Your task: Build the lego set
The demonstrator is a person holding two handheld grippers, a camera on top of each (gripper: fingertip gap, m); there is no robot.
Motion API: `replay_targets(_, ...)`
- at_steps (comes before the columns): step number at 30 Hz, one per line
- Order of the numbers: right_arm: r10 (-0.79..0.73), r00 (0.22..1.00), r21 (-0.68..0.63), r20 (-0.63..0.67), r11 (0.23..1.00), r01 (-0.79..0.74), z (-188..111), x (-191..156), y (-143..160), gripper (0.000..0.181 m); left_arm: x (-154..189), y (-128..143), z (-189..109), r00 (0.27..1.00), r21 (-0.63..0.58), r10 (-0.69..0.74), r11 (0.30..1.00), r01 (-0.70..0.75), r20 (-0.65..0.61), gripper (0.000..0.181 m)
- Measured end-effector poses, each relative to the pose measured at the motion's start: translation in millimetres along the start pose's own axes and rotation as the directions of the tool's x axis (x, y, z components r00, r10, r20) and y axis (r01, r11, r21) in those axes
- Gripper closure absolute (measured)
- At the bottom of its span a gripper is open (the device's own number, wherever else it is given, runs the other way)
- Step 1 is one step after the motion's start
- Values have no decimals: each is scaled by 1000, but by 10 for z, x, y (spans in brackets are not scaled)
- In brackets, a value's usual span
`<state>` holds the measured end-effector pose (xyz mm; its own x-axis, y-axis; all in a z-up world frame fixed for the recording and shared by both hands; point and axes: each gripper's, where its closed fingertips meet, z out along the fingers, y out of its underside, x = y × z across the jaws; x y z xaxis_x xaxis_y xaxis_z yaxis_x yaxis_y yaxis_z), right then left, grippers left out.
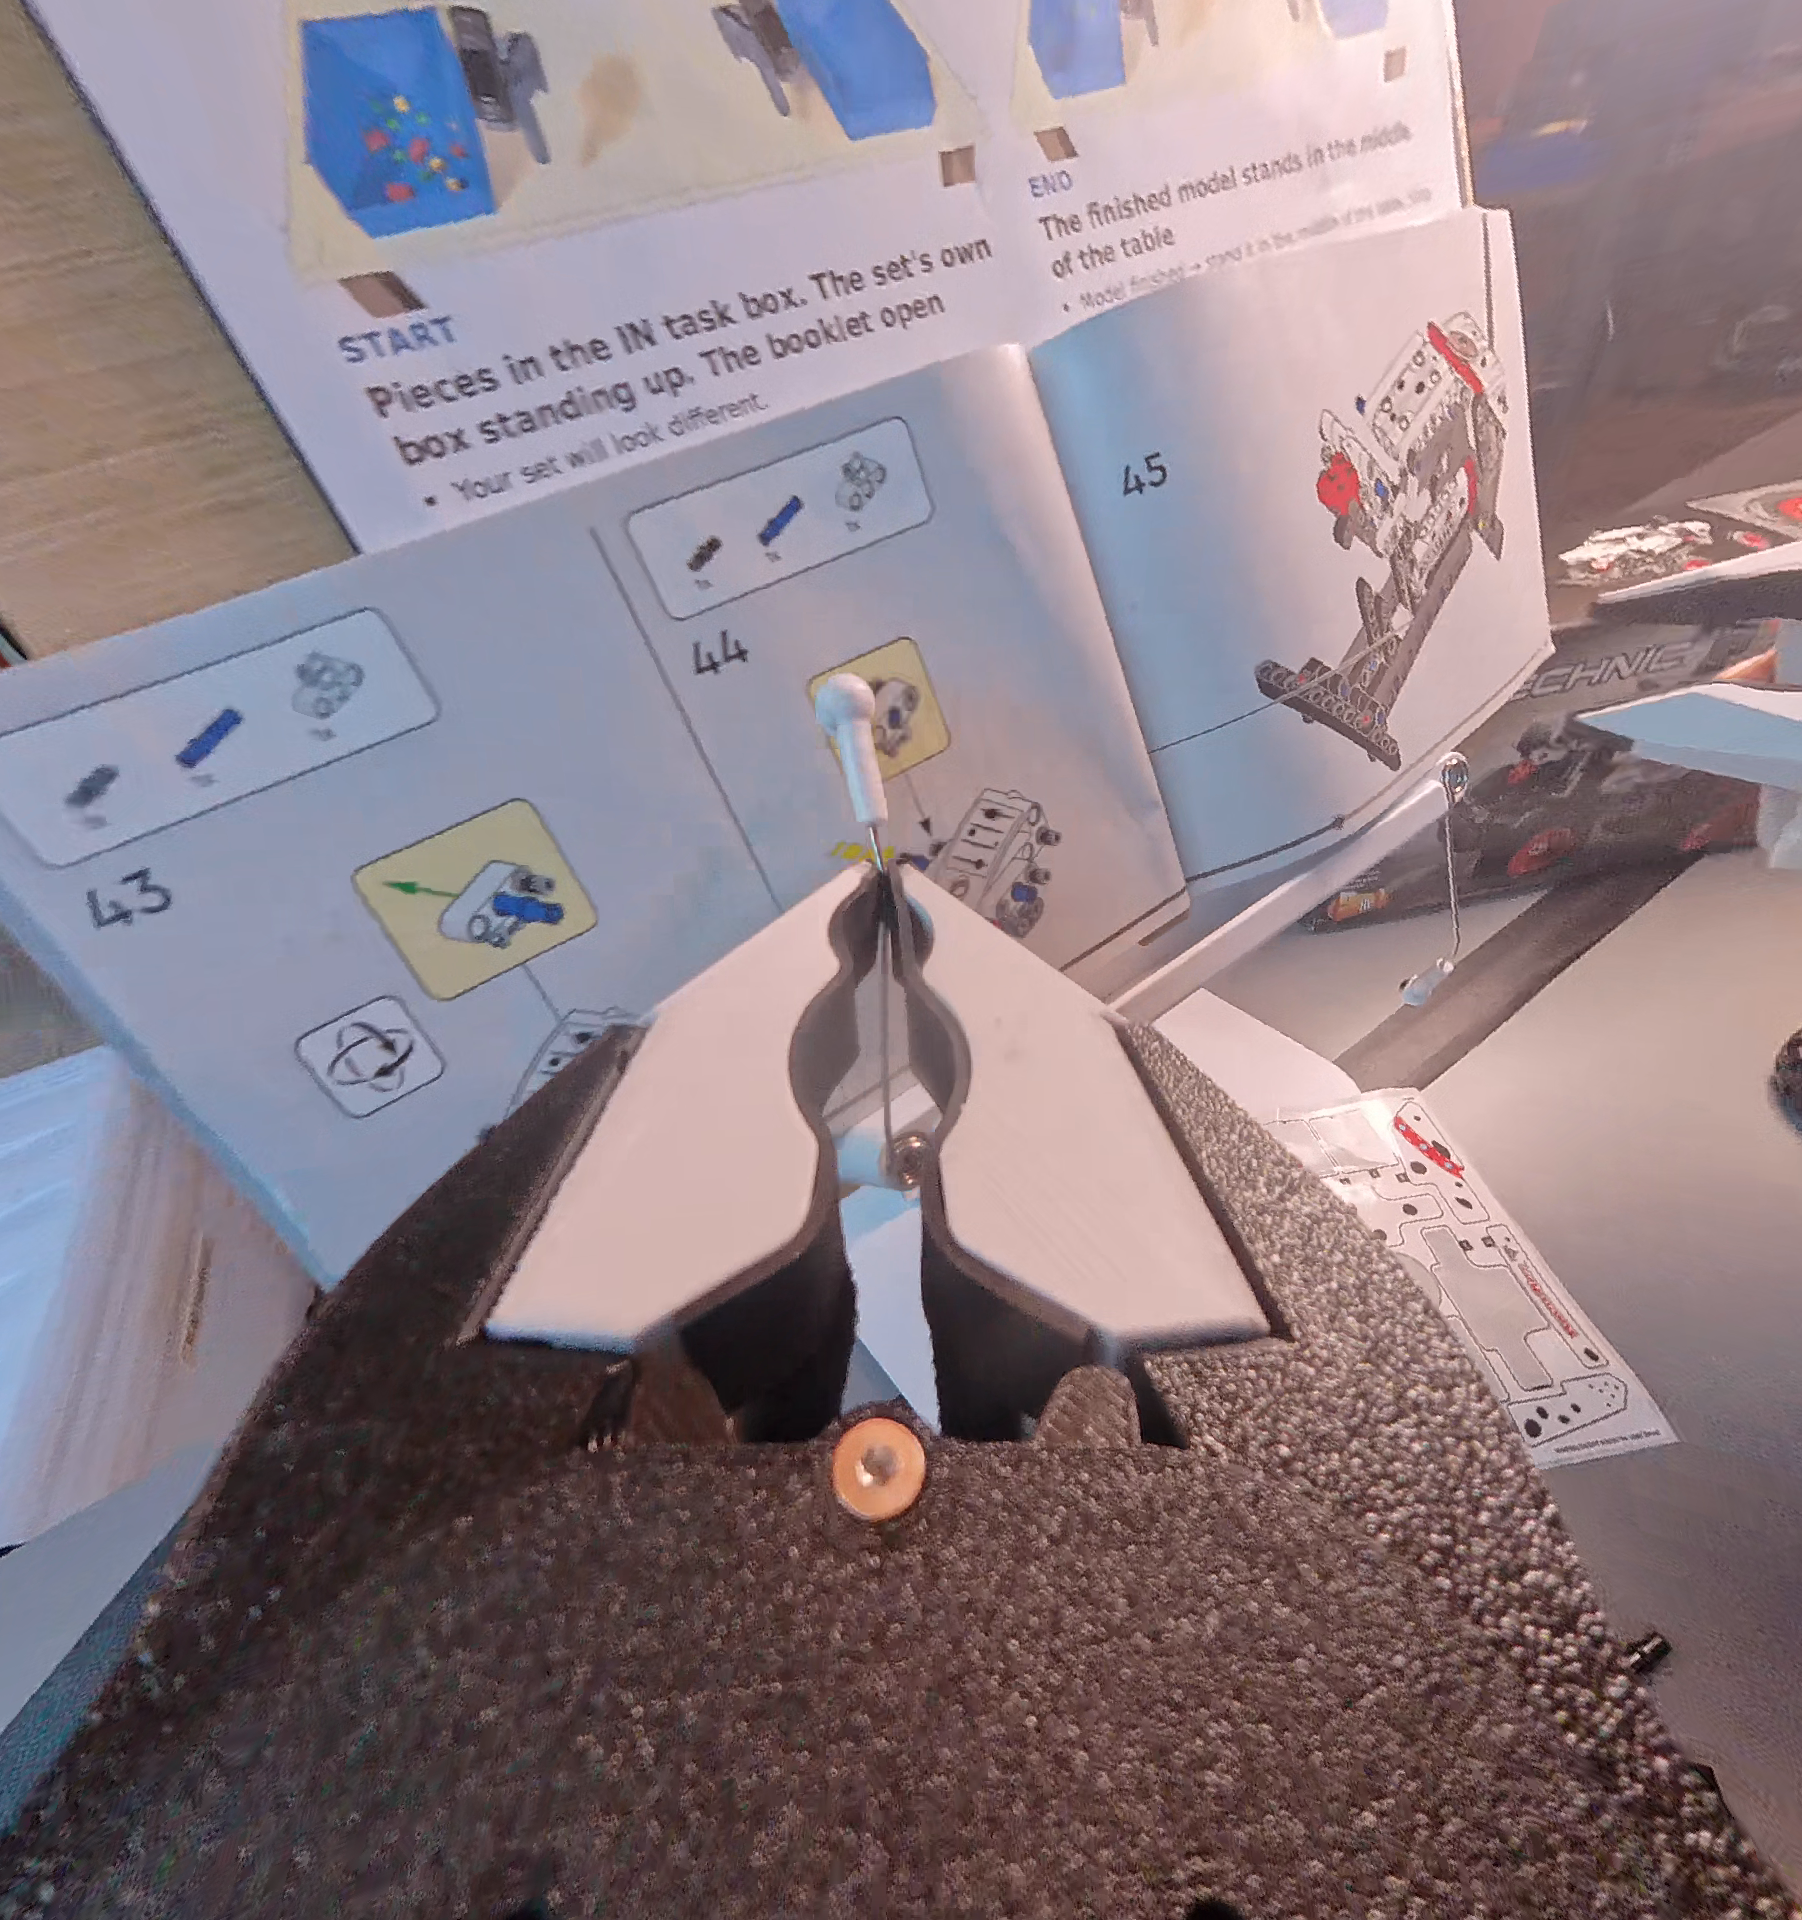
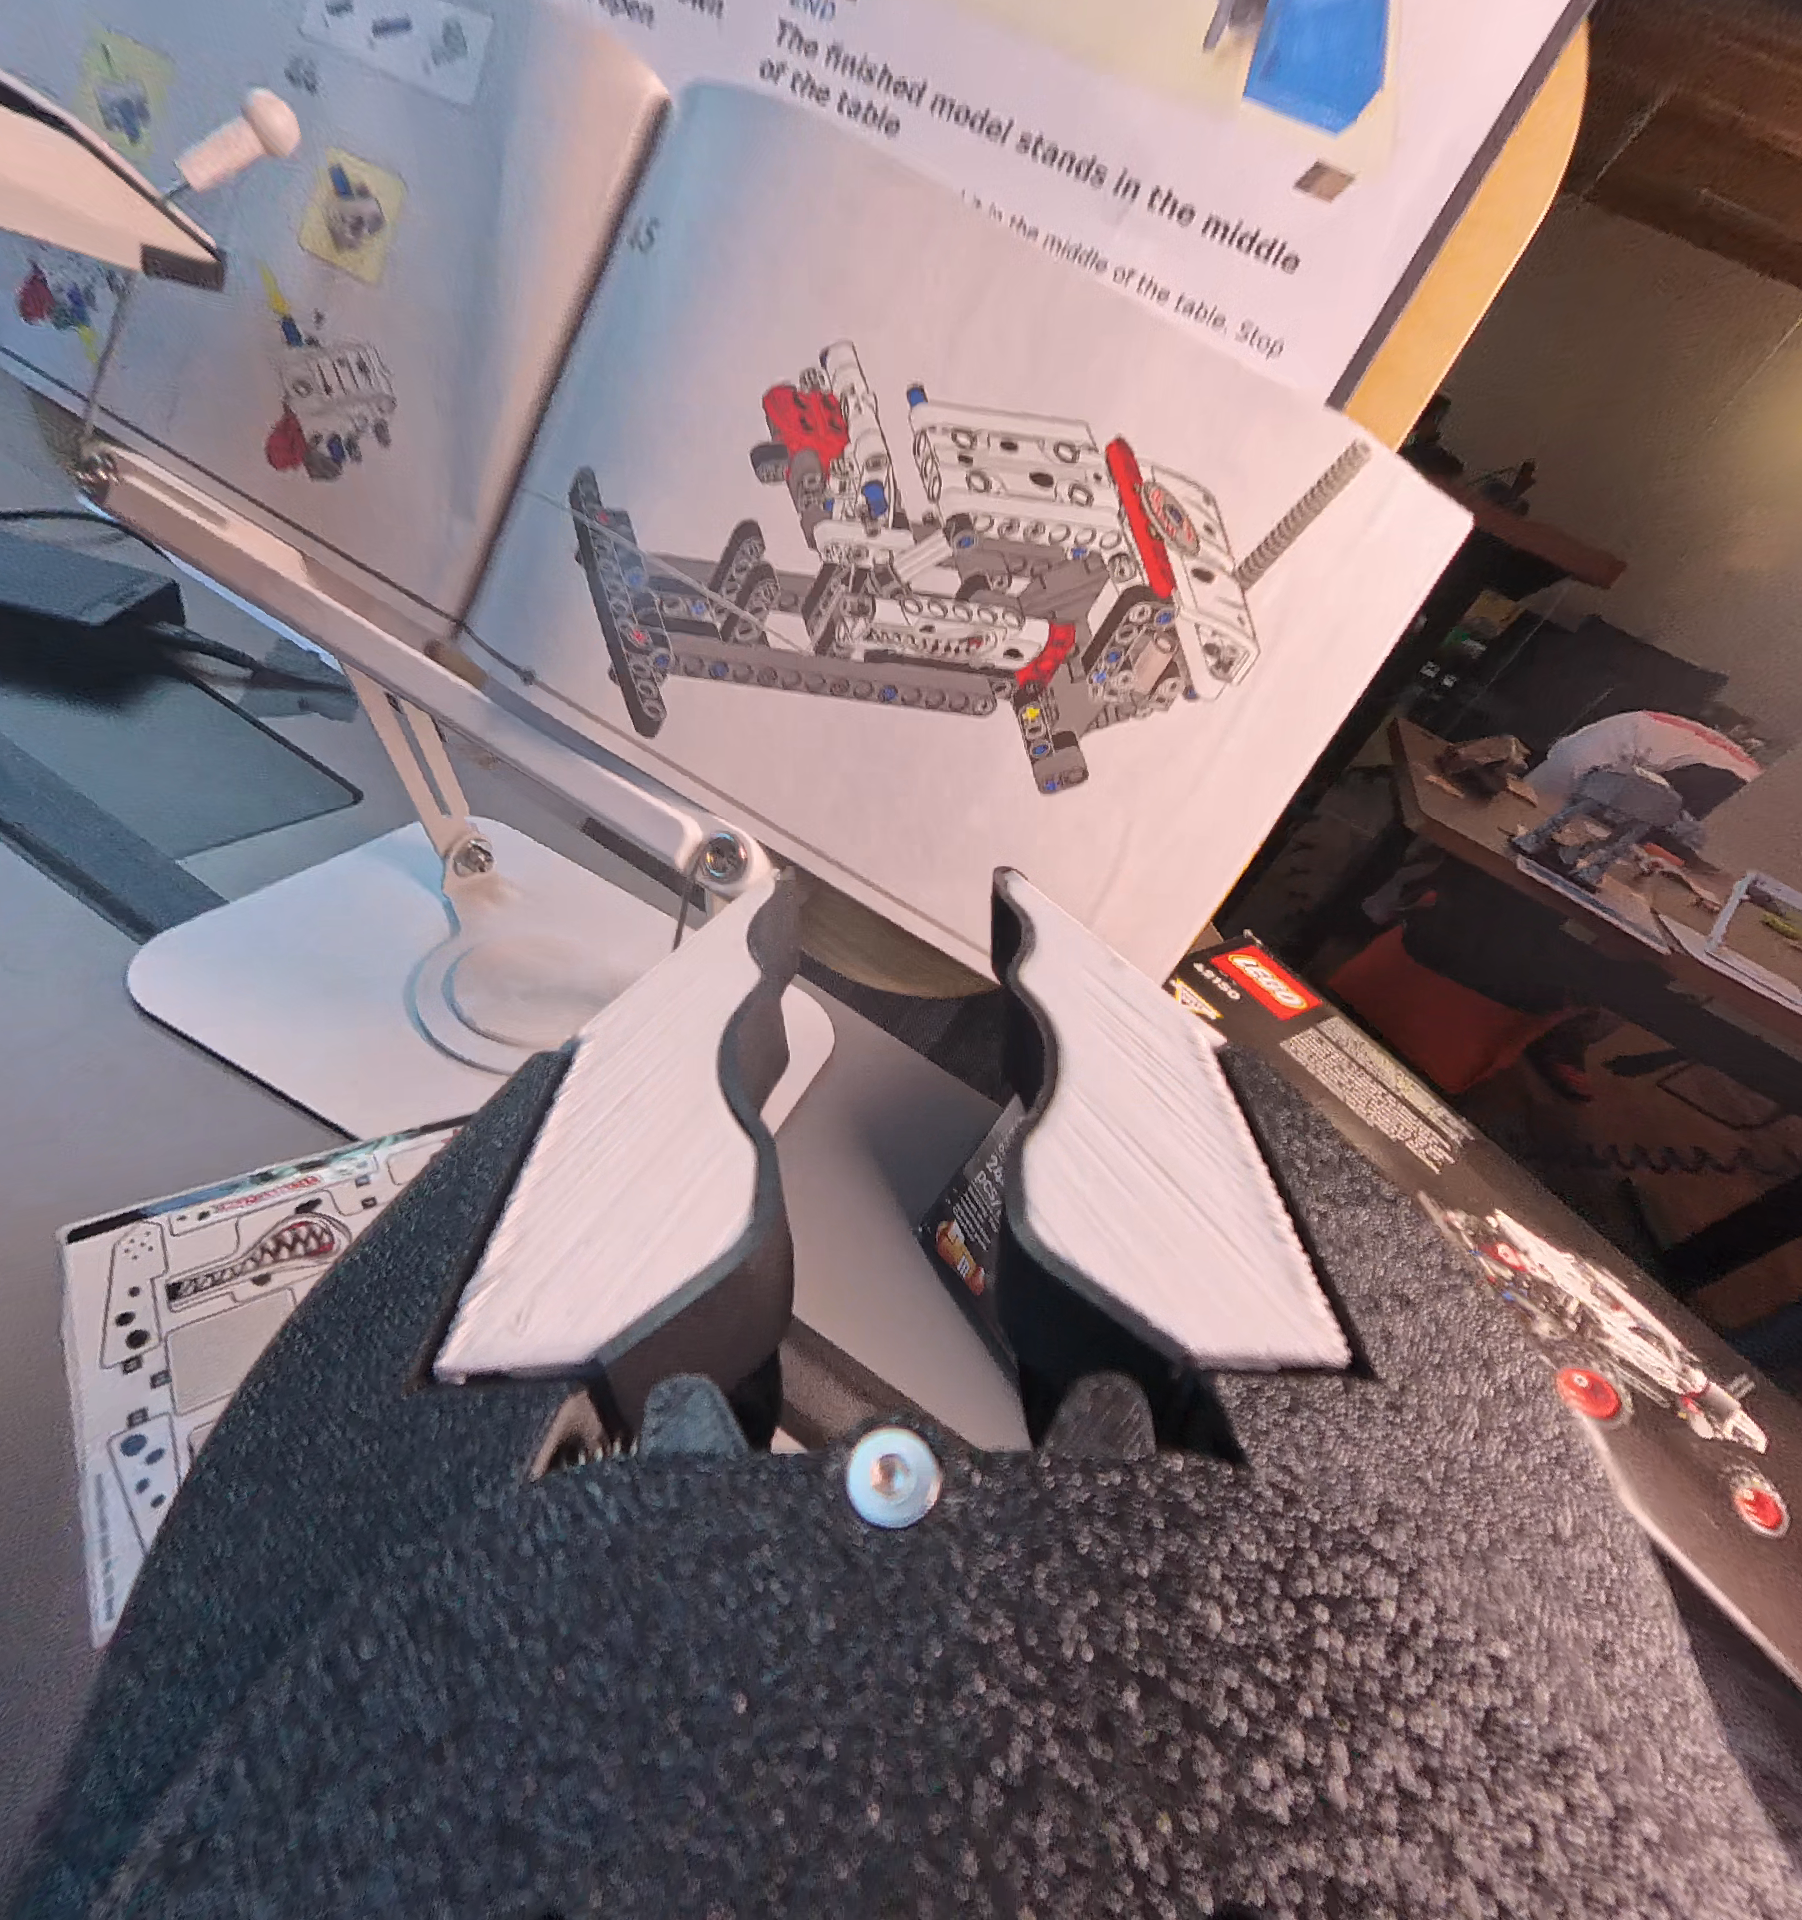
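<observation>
White-tipped page clip point(image 1: 861, 758) pinched in left claw point(image 1: 884, 883); right claw point(image 2: 892, 914) open.

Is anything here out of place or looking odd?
Yes. The left tongs are shut on a wire page clip, not on a brick. The other page clip hangs down, off the booklet.
</observation>
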<state>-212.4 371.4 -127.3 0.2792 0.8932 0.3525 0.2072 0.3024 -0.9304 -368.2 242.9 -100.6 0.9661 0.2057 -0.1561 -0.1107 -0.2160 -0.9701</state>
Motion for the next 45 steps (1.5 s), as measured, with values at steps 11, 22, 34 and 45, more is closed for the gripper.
replay_targets(11, -308, 949, -7, 64, 951, 309, 500, -680, -713, 116, -467, 437, -346, 885, 143, -463, 874, 465, -44, 172)
replay_targets(22, -476, 878, -60, -51, 879, 473, 1247, -1189, -1139, 96, -512, 599, -594, 836, 203, -548, 814, 544, -42, 159)
replay_targets(34, -232, 973, 5, 12, 973, 232, 1033, -947, -1047, 165, -470, 272, -366, 970, 79, -243, 967, 244, -22, 115)
replay_targets(45, -83, 961, 60, 265, 996, 69, 692, -1114, -1006, 136, 29, 179, -126, 993, 51, -100, 993, 103, -56, 175)
